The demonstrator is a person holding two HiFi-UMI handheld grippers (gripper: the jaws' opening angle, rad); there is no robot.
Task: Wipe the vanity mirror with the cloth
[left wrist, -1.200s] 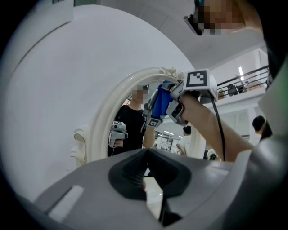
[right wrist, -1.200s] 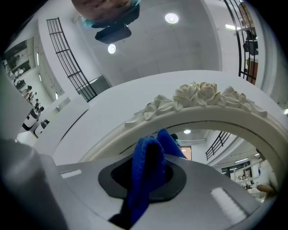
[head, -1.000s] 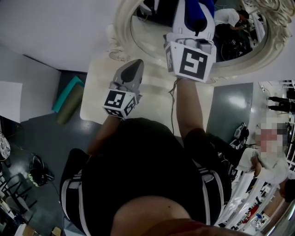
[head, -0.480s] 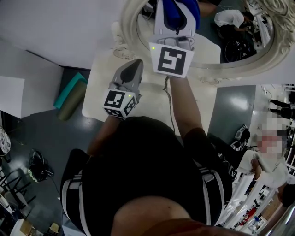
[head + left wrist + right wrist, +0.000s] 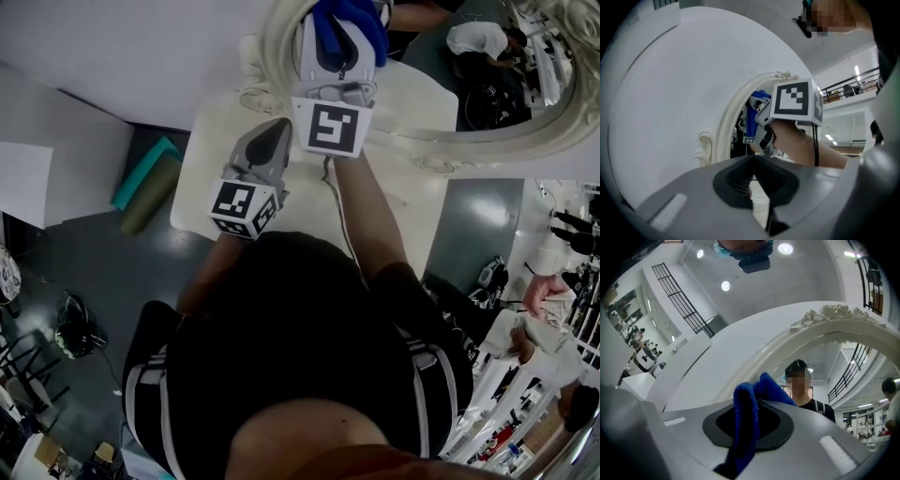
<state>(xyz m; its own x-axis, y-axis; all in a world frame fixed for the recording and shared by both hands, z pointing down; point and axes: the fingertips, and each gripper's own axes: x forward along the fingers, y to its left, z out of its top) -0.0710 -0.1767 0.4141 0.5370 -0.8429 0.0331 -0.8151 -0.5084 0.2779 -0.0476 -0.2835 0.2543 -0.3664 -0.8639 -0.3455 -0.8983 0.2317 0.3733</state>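
Against the vanity mirror point(image 5: 450, 89), right gripper point(image 5: 339, 47) has slid leftward, jaws clamping the cloth point(image 5: 746, 418); left gripper point(image 5: 268, 142) jaws together.

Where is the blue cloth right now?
The blue cloth is pinched in the right gripper, at the top middle of the head view. It is up by the left side of the mirror, just inside its white frame.
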